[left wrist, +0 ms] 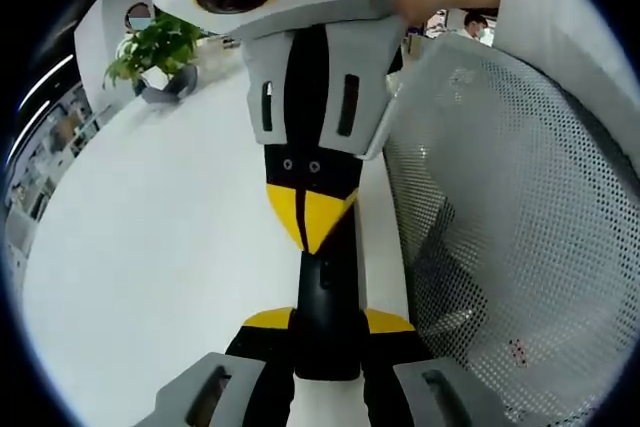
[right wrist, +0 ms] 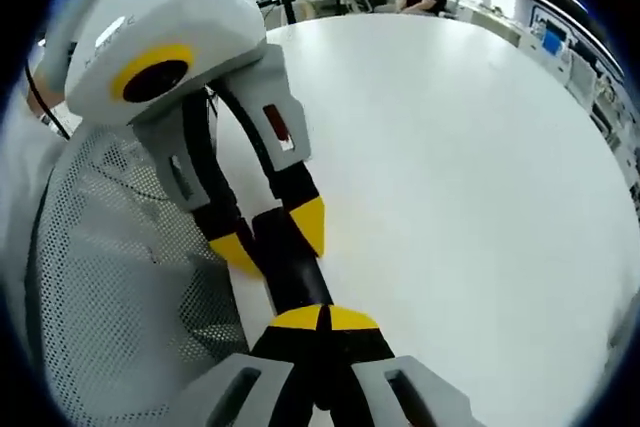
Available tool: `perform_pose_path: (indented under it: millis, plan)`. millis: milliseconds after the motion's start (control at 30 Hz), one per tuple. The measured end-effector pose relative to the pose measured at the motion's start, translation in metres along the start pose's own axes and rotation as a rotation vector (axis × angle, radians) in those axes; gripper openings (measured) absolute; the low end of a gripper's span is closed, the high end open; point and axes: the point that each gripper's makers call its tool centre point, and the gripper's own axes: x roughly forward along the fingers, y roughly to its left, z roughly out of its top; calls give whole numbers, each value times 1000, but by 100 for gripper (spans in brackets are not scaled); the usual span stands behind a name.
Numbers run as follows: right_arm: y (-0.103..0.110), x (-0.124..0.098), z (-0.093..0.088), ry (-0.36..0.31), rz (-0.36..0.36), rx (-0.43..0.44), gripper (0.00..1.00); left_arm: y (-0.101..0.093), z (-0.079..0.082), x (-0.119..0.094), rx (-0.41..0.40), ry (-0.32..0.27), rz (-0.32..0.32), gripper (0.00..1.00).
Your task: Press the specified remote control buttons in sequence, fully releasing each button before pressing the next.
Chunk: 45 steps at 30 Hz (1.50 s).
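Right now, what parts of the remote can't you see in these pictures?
- Buttons: the remote is dark; in the left gripper view the right gripper covers its far end.
- Near end: hidden by the left gripper.
- In the right gripper view, the right gripper covers the remote.

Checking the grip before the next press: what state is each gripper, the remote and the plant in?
left gripper: shut on the remote, one jaw on each side.
right gripper: shut, its joined yellow tips against the remote.
remote: clamped in the left gripper, pointing forward along its jaws.
potted plant: upright on the white table.
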Motion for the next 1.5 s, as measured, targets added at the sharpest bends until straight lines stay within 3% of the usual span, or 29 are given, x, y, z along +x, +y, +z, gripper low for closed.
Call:
perform_pose_path:
  millis: [100, 167, 233, 467, 900, 1233, 1500]
  plan:
    - [-2, 1, 1, -21, 8, 30, 0, 0, 0, 0, 2, 2, -2, 23]
    - [-1, 1, 1, -33, 20, 6, 0, 0, 0, 0, 0, 1, -2, 23]
    - [0, 0, 1, -79, 23, 48, 0, 0, 0, 0, -4, -1, -1, 23]
    - [14, -4, 4, -136, 29, -1, 0, 0, 0, 0, -11, -4, 2, 23]
    - [21, 2, 5, -68, -25, -193, 0, -1, 0, 1, -19, -22, 4, 23]
    - [19, 3, 6, -57, -60, -201, 0, -2, 1, 0, -13, -28, 4, 23]
    - [19, 1, 7, -113, -27, -155, 0, -1, 1, 0, -16, -30, 5, 23]
